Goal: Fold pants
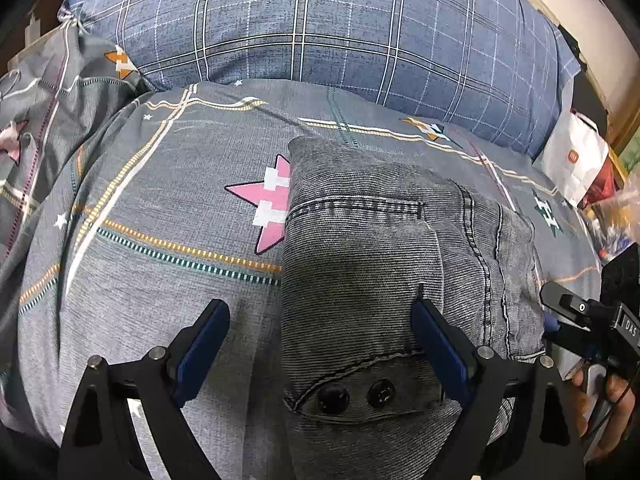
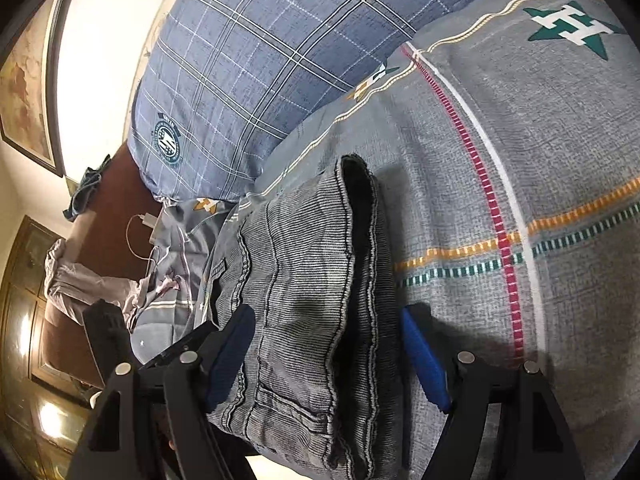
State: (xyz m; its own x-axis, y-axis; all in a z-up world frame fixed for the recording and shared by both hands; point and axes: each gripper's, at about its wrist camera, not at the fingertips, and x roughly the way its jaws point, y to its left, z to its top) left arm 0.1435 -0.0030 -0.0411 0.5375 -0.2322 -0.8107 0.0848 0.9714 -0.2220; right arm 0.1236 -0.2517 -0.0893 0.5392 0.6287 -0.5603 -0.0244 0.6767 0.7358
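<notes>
Pants: grey denim, folded into a compact bundle, laid on the grey patterned bedcover; two dark buttons are seen at the waistband end nearest the left wrist camera.
Place of the pants: set toward the near edge of the bed, well short of the blue plaid pillow that lies along the far edge.
Left gripper: jaws are held wide; one blue pad rests over the bare bedcover, the other over the denim, and no cloth is pinched.
Right gripper: jaws are spread wide, with the folded bundle lying between the pads; whether either pad presses the denim cannot be told.
Right gripper in the left view: seen at the side edge of the bundle, carried by a hand.
Pink star print: partly covered by the bundle's edge.
White bag: seen beyond the bed's far corner.
</notes>
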